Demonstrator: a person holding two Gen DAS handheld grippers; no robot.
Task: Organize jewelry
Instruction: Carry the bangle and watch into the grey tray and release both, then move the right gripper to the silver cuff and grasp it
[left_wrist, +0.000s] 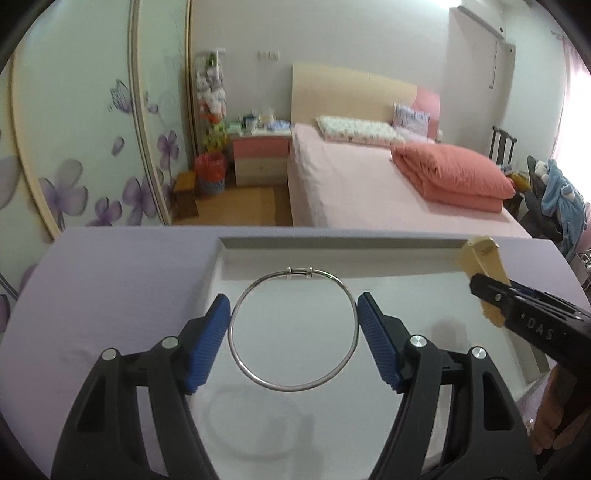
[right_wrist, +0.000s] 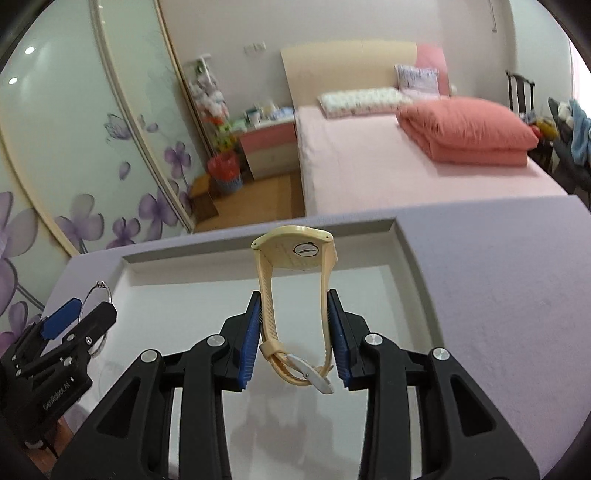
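Note:
My left gripper (left_wrist: 293, 325) is shut on a thin silver bangle (left_wrist: 258, 380), its blue pads pressing the ring's two sides, and holds it above the white recessed tray (left_wrist: 406, 291). My right gripper (right_wrist: 294, 325) is shut on the strap of a cream wristwatch (right_wrist: 295, 254), watch face up and away, buckle hanging low. The right gripper with the watch (left_wrist: 480, 273) shows at the right of the left wrist view. The left gripper with the bangle (right_wrist: 96, 295) shows at the lower left of the right wrist view.
The tray sits sunk into a lilac table top (right_wrist: 498, 295). Beyond the table's far edge are a pink bed (left_wrist: 369, 184), a nightstand (left_wrist: 258, 158), a floral wardrobe door (left_wrist: 74, 147) and a chair with clothes (left_wrist: 554, 192).

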